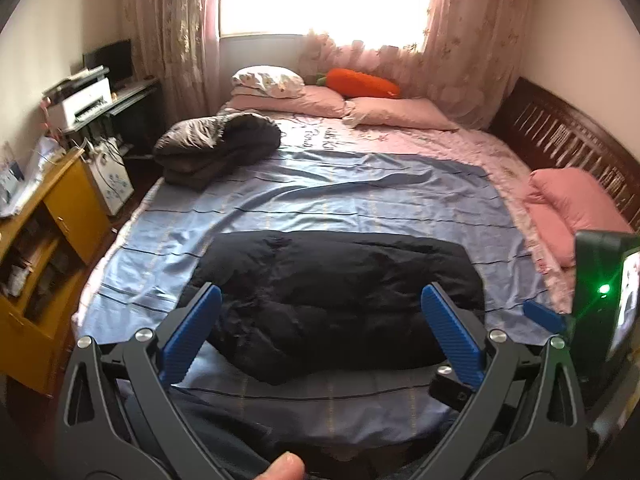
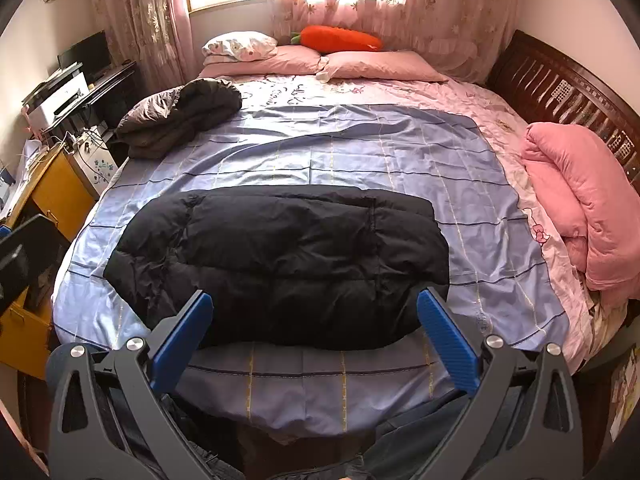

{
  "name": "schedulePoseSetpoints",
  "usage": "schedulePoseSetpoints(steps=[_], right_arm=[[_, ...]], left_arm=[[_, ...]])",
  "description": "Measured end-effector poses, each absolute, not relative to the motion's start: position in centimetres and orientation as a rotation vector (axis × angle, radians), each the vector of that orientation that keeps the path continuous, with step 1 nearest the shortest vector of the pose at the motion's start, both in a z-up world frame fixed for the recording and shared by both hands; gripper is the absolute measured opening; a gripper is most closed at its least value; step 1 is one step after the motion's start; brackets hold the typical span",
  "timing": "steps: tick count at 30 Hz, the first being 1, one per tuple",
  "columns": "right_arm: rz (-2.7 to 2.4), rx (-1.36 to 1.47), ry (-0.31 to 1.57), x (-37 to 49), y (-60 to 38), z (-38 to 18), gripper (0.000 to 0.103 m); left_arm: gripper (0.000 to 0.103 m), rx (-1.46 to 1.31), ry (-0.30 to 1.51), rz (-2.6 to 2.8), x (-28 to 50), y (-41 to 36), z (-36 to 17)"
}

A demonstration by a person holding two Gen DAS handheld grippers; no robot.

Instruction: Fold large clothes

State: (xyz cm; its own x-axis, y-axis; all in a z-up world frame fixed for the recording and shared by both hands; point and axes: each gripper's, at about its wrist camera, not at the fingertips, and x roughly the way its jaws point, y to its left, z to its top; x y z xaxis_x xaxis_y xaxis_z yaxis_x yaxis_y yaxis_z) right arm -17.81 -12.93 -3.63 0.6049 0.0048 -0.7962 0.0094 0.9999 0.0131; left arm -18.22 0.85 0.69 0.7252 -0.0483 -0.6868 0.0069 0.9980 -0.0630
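Observation:
A black puffer jacket point(image 1: 332, 300) point(image 2: 280, 264) lies folded into a wide block on the blue striped sheet point(image 1: 320, 200) point(image 2: 320, 152), near the bed's front edge. My left gripper point(image 1: 320, 292) hovers above its near side, open, blue pads wide apart with nothing between them. My right gripper point(image 2: 316, 300) is likewise open over the jacket's front edge, holding nothing. In the left wrist view the right gripper's blue tip and body point(image 1: 600, 300) show at the right edge. A thumb point(image 1: 284, 466) shows at the bottom.
A folded grey jacket point(image 1: 216, 144) point(image 2: 180, 116) rests at the bed's far left. A pink quilt point(image 2: 580, 208) sits at the right by the wooden bed frame point(image 2: 568, 92). Pillows and a carrot plush point(image 2: 340, 38) line the far end. A yellow cabinet point(image 1: 44, 248) stands left.

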Motion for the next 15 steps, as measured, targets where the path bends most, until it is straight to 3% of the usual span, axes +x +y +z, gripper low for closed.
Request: schedulePoseSetpoints(steps=[15], right_arm=[[-0.009,0.019,0.922,-18.04,-12.84,-3.81,0.102]], left_arm=[[0.101,-0.056,0.797,-0.058,-17.87,0.46,-0.08]])
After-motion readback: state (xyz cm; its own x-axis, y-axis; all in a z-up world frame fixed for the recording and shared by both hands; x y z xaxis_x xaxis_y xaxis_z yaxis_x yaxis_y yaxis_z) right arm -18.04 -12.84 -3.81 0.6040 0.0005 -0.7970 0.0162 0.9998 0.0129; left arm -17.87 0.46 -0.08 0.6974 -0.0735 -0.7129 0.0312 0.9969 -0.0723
